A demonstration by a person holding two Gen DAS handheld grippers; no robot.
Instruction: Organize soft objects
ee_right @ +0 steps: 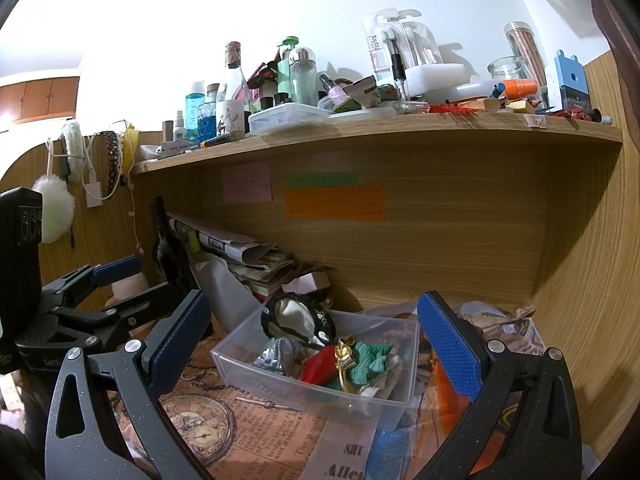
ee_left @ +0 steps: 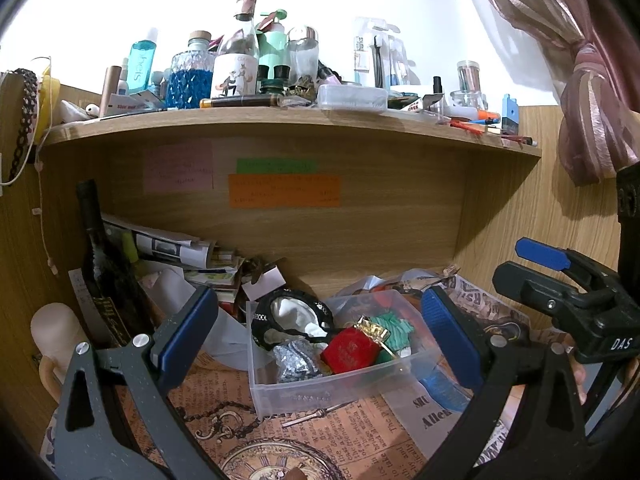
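A clear plastic bin (ee_left: 320, 394) (ee_right: 256, 372) sits on the newspaper-print mat under the shelf. It holds soft things: a red scrunchie (ee_left: 348, 350) (ee_right: 320, 364), a green scrunchie (ee_left: 394, 326) (ee_right: 370, 358), a silver scrunchie (ee_left: 294, 362) (ee_right: 276, 354), a gold piece and a black lace band with white cloth (ee_left: 294, 316) (ee_right: 298, 318). My left gripper (ee_left: 320, 336) is open, jaws either side of the bin. My right gripper (ee_right: 316, 340) is open in front of the bin; it also shows in the left wrist view (ee_left: 560, 276).
A wooden shelf (ee_left: 280, 124) (ee_right: 360, 136) crowded with bottles and jars overhangs the bin. A dark wine bottle (ee_left: 100, 256) (ee_right: 164, 240), stacked papers (ee_left: 192, 256) and a beige mug (ee_left: 56, 340) stand left. Wooden walls close both sides. A pink curtain (ee_left: 580, 80) hangs right.
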